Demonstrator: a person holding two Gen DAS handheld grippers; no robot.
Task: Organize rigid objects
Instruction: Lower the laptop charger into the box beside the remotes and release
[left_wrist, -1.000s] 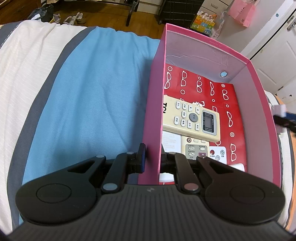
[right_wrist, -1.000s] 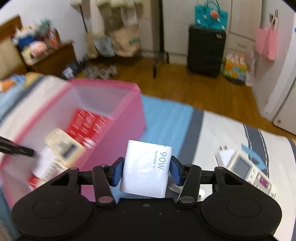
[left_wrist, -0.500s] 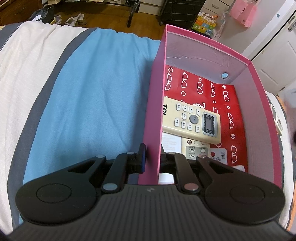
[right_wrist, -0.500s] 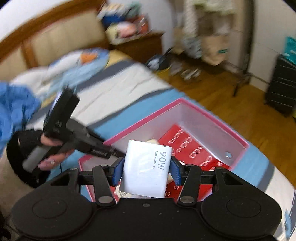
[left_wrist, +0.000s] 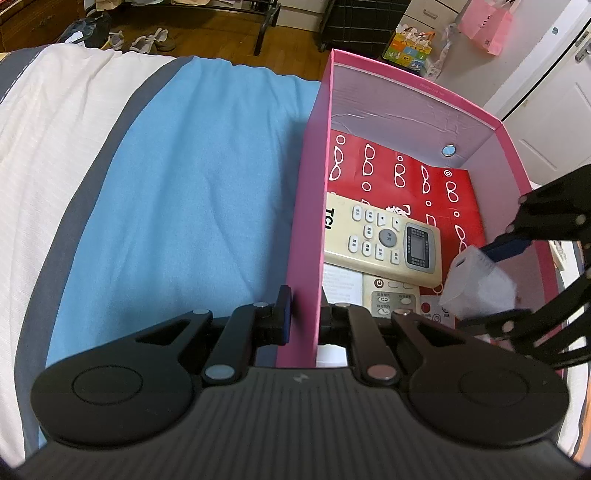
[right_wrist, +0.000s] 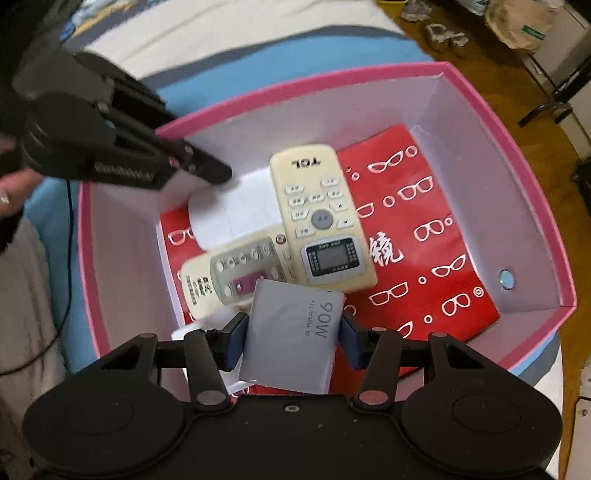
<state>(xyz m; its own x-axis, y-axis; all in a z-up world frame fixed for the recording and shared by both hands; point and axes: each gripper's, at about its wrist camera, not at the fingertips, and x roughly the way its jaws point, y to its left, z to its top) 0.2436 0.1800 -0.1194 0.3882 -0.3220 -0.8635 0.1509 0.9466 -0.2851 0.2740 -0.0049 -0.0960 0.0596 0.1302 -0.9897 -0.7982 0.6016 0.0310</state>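
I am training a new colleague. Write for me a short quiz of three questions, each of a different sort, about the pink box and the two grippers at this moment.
1. True or false: the left gripper is clamped on a wall of the pink box.
2. What does the right gripper hold? A) a remote control B) a white 90W charger C) a red bag
3. Fill in: the TCL remote lies partly on top of another ____ inside the box.

Key: 1 true. 2 B. 3 remote.
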